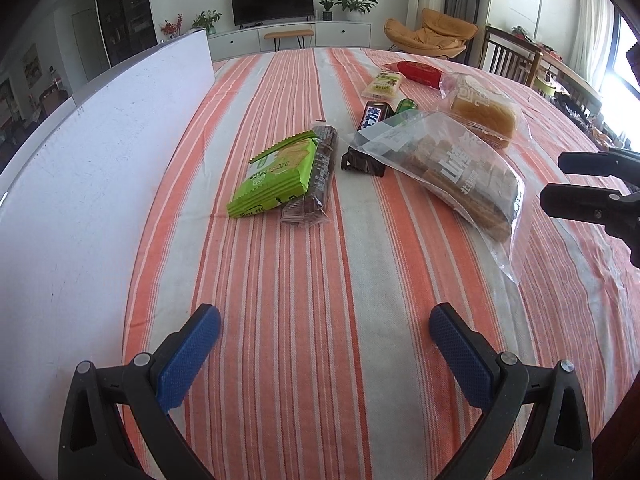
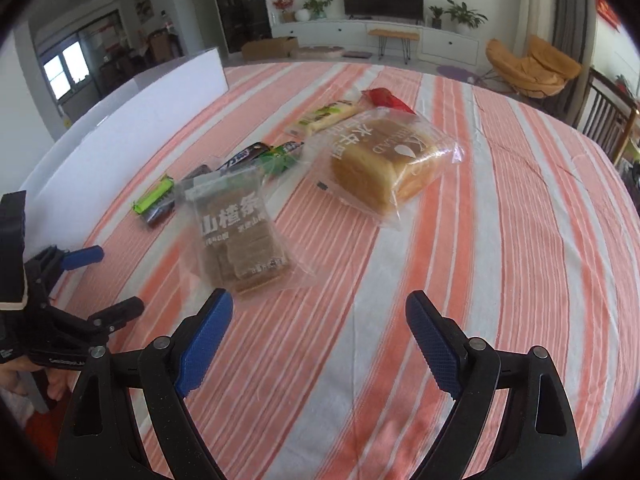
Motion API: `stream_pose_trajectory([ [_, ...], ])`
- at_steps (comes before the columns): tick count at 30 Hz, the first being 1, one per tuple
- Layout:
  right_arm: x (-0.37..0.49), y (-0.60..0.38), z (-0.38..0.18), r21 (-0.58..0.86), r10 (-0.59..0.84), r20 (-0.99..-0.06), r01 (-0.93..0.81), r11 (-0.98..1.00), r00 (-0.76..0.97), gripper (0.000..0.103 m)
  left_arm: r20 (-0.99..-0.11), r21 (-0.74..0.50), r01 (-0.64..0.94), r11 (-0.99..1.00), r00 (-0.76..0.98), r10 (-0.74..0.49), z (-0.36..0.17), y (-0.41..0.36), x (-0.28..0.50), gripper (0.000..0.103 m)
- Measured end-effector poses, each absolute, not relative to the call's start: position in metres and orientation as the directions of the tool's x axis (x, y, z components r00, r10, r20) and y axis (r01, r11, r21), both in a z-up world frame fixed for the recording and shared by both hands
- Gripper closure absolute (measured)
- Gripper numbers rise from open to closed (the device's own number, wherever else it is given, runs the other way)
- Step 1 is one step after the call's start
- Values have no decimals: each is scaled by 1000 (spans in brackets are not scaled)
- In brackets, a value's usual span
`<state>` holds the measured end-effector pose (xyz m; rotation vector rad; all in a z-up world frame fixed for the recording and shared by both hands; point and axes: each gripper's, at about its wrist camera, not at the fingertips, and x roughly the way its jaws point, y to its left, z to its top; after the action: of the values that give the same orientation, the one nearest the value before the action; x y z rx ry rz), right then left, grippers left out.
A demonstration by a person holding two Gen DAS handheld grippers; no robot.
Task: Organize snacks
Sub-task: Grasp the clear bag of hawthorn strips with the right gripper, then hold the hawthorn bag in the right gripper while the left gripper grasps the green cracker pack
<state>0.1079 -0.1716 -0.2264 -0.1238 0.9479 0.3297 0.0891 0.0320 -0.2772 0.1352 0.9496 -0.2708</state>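
Evidently nothing has been sorted yet: the snacks (image 1: 460,168) are left scattered mid-table on the striped cloth (image 1: 320,280), while the left gripper (image 1: 325,344) and right gripper (image 2: 319,332) are held wide open, empty.

Clear bag of brown strips (image 2: 240,236) near centre: big white print "山楂条", smaller lines under it unreadable. Bread bag (image 2: 384,160) to its right, farther: "BREAD" in white, plus large Chinese characters incl. "水牛", rest unclear. Dark candy bar (image 1: 372,116) in the left wrist view: white lettering, not legible. Green cracker pack (image 1: 276,176) at left: small print and digits, too blurred. Red pack (image 1: 416,72) at far end: nothing readable.
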Motion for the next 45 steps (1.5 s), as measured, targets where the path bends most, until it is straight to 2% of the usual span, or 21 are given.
stream_pose_trajectory([
  [4, 143, -128, -237, -20, 220, -863, -465, 885, 455, 13, -814, -5, 285, 958, 555, -169, -278, 32, 89, 0],
  [7, 160, -111, -254, 21, 243, -899, -518, 855, 364, 13, -814, -5, 284, 959, 556, -169, -278, 32, 90, 0],
  [10, 160, -100, -265, 11, 230, -911, -540, 842, 341, 11, -814, -5, 283, 959, 556, -168, -278, 32, 90, 0],
  [13, 154, -106, -264, 14, 226, -908, -513, 858, 354, 14, -813, -5, 281, 960, 557, -168, -278, 31, 91, 0],
  [14, 152, -111, -261, 15, 221, -905, -492, 871, 364, 19, -813, -5, 281, 960, 557, -168, -278, 32, 91, 0],
  [15, 150, -117, -258, 12, 212, -902, -468, 883, 375, 35, -813, -5, 281, 960, 558, -167, -278, 32, 91, 0],
  [16, 149, -123, -253, 38, 220, -903, -443, 896, 369, 43, -813, -5, 280, 960, 558, -167, -278, 32, 91, 0],
  [17, 146, -130, -253, 50, 217, -906, -417, 908, 364, 44, -813, -6, 280, 960, 558, -168, -278, 32, 91, 0],
  [21, 117, -157, -251, 38, 191, -895, -357, 933, 403, 45, -813, -6, 280, 960, 558, -168, -278, 32, 92, 0],
  [27, 64, -222, -251, -2, 88, -849, -169, 986, 521, 44, -812, -6, 280, 960, 558, -168, -278, 32, 92, 0],
  [31, 48, -258, -255, 48, 59, -798, -34, 998, 600, 44, -812, -6, 280, 960, 558, -168, -278, 32, 92, 0],
  [35, 48, -255, -255, 22, 29, -781, -19, 1000, 624, 43, -817, -21, 302, 953, 544, -190, -277, 35, 93, 0],
  [37, 49, -253, -254, 17, 26, -782, -20, 1000, 622, 42, -823, -78, 293, 953, 521, -228, -273, 41, 98, 0],
  [40, 60, -253, -256, 21, 32, -784, -25, 999, 620, 41, -809, -257, 215, 942, 485, -332, -263, 57, 120, 1],
  [42, 61, -252, -256, 16, 30, -785, -27, 1000, 619, 39, -812, -278, 172, 945, 484, -327, -258, 62, 138, 2],
  [45, 62, -252, -258, 17, 31, -785, -28, 999, 619, 39, -827, -206, 157, 966, 499, -258, -260, 58, 166, 16],
])
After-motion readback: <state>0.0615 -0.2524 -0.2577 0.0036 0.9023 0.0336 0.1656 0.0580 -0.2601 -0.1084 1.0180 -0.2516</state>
